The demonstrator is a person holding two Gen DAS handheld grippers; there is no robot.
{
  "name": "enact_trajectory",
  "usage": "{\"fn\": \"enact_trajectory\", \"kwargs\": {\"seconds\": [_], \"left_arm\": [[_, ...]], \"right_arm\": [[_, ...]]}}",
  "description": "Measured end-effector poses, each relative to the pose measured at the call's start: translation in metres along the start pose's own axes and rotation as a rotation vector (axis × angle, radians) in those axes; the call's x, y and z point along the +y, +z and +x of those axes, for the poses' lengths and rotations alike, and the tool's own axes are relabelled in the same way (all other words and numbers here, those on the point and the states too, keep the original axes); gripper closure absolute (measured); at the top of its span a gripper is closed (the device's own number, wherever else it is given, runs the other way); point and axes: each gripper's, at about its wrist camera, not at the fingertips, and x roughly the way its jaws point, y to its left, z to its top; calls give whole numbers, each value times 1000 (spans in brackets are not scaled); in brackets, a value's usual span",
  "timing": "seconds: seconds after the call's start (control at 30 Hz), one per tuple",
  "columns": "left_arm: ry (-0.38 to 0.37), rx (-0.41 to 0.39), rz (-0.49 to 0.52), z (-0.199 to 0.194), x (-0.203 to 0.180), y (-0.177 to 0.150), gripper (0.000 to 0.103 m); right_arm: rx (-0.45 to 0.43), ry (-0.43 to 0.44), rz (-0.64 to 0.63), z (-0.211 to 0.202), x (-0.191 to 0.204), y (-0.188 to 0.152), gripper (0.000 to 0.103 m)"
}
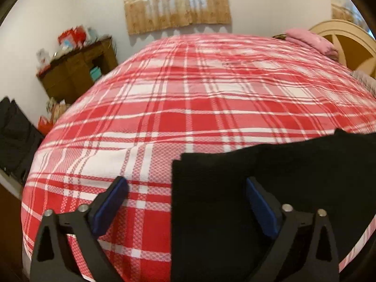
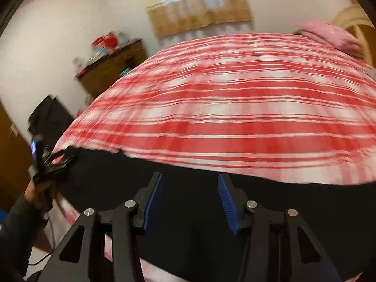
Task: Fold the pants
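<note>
Black pants point(image 1: 270, 171) lie flat on the near edge of a bed with a red and white plaid cover point(image 1: 188, 98). In the left wrist view my left gripper point(image 1: 186, 184) is open over the pants' left edge, its right pad above the cloth and its left pad above the cover. In the right wrist view the pants point(image 2: 188, 164) stretch across the near bed edge. My right gripper point(image 2: 189, 179) is open above their middle and holds nothing. The left gripper point(image 2: 47, 162) shows at the pants' left end, in the person's hand.
A brown wooden cabinet point(image 1: 77, 70) with clutter on top stands left of the bed. A black bag point(image 1: 16, 138) sits at the far left. Folded pink cloth point(image 1: 310, 40) lies at the bed's far right by a cream headboard point(image 1: 347, 40). A curtained window point(image 1: 176, 2) is behind.
</note>
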Motion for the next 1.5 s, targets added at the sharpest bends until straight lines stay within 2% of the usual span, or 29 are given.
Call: {"fn": "enact_trajectory", "kwargs": {"seconds": [0.23,0.33,0.4,0.47,0.53,0.67,0.8,0.97,1.03,1.13,1.33,1.5], "left_arm": [[-17,2,-23,-3,8,-4,0],[-15,1,-35,-3,10,1,0],[-3,-25,-25,-11,7,2,0],[25,-86,-9,-32,1,-1,1],[21,-136,-17,-48,-3,-2,1],[1,-203,-6,-68,-19,-5,1],[-4,-169,53,-56,-39,-9,1],[-9,-120,67,-42,-49,-17,1],[-10,-99,66,-38,-48,-20,1],[-13,-86,53,-36,-47,-25,1],[1,-82,60,-33,-47,-28,0],[6,-83,64,-31,-47,-28,0]], "right_arm": [[110,163,-231,56,103,-19,53],[230,148,-264,88,119,-34,53],[219,146,-268,88,117,-34,53],[182,196,-206,80,107,-20,53],[145,220,-125,75,95,2,53],[121,196,-71,89,91,39,53],[176,152,-20,126,90,55,63],[239,136,18,161,89,55,68],[269,163,36,169,86,51,84],[266,177,35,169,85,49,93],[202,179,77,157,77,57,97],[216,134,71,167,74,53,98]]}}
